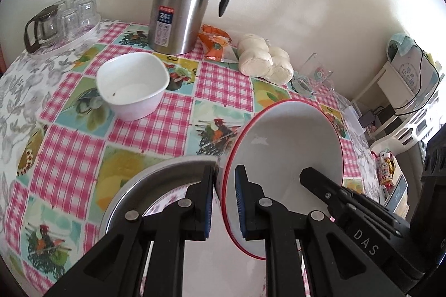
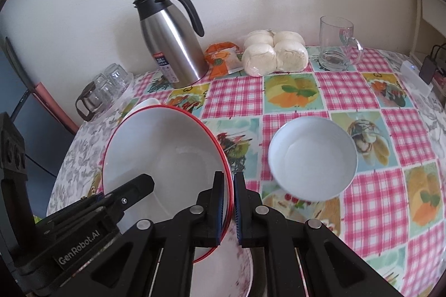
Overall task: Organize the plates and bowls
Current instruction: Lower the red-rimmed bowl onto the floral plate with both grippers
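From the left wrist view, your left gripper [image 1: 225, 196] pinches the near rim of a red-rimmed white bowl [image 1: 290, 140], one blue-padded finger inside the wall and the other outside. The bowl is tipped up on edge, its glossy white inside facing the camera, and it hangs above the checked tablecloth [image 1: 223, 85]. Your right gripper [image 1: 306, 174] reaches into the bowl from its far side. Left of the bowl, low in the frame, a steel plate [image 1: 156, 177] curves under the outer finger. Beyond the bowl a squarish white bowl [image 1: 132, 86] sits alone, with bare cloth between the two. Behind that stands a steel flask [image 1: 181, 4] against the wall, and buns in plastic [image 1: 264, 60] lie right of the flask. Right of the bowl, the table's edge drops away.

From the right wrist view, your right gripper [image 2: 232, 202] is clamped on the same bowl's thin red rim [image 2: 227, 157], the fingers nearly together on it. The left gripper's finger shows inside the bowl. Right of the bowl, a small round white bowl [image 2: 312, 157] rests on the cloth, apart from the rim. Beyond it, a glass mug [image 2: 336, 43] stands near the wall, and open cloth stretches between.
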`<action>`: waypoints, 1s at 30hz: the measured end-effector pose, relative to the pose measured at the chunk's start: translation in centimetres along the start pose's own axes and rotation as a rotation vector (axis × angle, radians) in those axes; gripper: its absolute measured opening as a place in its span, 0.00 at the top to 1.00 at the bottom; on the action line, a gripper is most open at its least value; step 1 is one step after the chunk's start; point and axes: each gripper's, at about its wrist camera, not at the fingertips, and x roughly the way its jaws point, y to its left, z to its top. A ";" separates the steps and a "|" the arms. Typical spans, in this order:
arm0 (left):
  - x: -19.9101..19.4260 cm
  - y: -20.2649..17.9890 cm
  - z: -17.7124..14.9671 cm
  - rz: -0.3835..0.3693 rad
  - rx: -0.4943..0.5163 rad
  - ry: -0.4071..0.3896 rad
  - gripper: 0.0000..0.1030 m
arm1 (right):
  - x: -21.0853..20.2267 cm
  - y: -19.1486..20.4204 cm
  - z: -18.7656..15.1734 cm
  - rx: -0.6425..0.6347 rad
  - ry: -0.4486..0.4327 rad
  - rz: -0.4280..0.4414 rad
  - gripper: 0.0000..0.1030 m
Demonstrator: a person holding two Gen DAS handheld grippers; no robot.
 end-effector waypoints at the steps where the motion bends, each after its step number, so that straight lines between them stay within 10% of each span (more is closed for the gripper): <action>1: -0.2 0.2 -0.2 -0.001 -0.004 0.002 0.85 | 0.0 0.1 -0.3 0.002 0.000 0.006 0.92; 30: -2.0 2.9 -5.4 -0.030 -0.080 0.095 0.85 | -0.4 0.4 -7.5 0.098 0.104 0.047 0.92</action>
